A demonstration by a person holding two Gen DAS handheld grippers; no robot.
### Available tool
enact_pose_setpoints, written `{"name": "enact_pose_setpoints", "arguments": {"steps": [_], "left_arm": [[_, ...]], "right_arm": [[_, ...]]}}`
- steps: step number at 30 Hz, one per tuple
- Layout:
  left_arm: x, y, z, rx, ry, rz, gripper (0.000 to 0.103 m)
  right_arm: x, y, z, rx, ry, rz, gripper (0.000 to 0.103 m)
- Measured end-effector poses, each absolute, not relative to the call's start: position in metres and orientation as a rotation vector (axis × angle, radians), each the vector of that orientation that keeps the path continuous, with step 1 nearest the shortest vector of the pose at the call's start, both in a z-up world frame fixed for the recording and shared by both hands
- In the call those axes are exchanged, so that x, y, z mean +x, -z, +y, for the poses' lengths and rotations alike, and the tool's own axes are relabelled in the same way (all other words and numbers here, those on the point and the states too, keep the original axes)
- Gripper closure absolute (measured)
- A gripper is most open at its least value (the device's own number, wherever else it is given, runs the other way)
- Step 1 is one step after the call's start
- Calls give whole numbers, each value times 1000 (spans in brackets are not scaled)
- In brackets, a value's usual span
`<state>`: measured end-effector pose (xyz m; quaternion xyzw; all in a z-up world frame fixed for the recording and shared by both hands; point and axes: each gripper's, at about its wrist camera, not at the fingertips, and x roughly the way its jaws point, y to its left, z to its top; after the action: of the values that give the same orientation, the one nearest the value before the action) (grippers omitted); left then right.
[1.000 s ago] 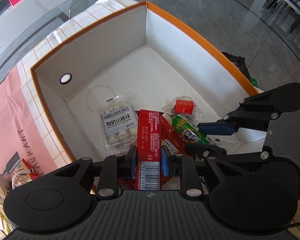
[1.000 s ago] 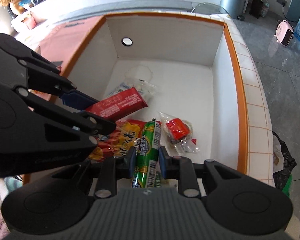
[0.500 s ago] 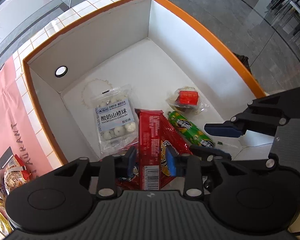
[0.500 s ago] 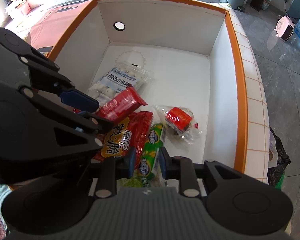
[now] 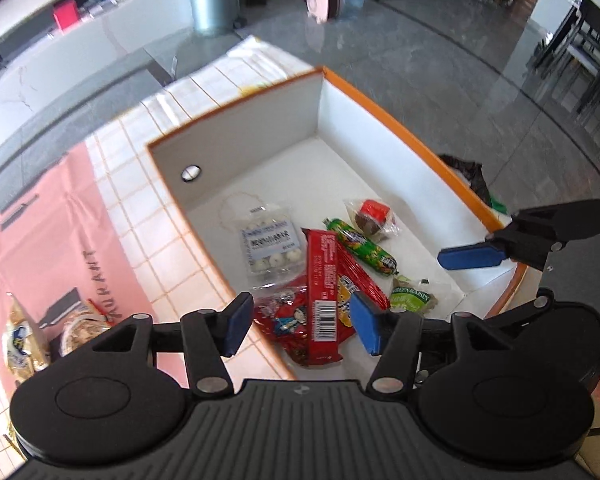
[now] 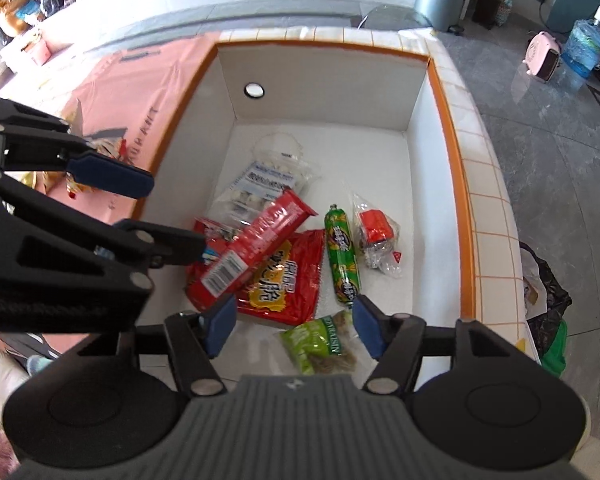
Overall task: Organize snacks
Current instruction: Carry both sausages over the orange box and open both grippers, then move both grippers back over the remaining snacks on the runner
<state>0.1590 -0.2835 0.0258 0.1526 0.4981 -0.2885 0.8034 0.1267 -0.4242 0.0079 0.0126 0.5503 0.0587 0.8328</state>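
A white box with an orange rim holds several snacks. The red bar lies on a red snack bag. The green sausage lies beside them. A clear bag of white balls, a red-capped wrapped sweet and a green raisin pack also lie inside. My left gripper is open and empty above the red bar. My right gripper is open and empty above the raisin pack.
The box stands on a white tiled counter. A pink cloth lies to its left with several snack packs on it. A black bag hangs past the counter's right edge, over the grey floor.
Both grippers have opened and let go: the red bar and the green sausage now lie in the box. Both grippers have drawn back and up from the box.
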Motion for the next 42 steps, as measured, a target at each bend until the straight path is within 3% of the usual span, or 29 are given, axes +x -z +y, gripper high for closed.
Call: {"name": "enact_pose_setpoints", "arguments": {"steps": [3,6,10,17,34,42], "left_arm": [[147,-39,-262,303,601,994,38],[136,-51,-234,271,582,931,37],[118,-57,-193,239,552,842,29],[98,-51,-120,206,463,775,29],[85,1,26,214,421,810,23],[97,38,57,288,529,869,23]], "right_arm": [[111,-24,-412,44,-114,1088,40],[94,-40,-395,49,-109,1001,32],[76,-50,-366,52,-119,913,32],[55,-54,-303,22,-141,781,31],[79,-3,-165,23,-321,872,28],[98,18,-128,-27,-332,924,30]]}}
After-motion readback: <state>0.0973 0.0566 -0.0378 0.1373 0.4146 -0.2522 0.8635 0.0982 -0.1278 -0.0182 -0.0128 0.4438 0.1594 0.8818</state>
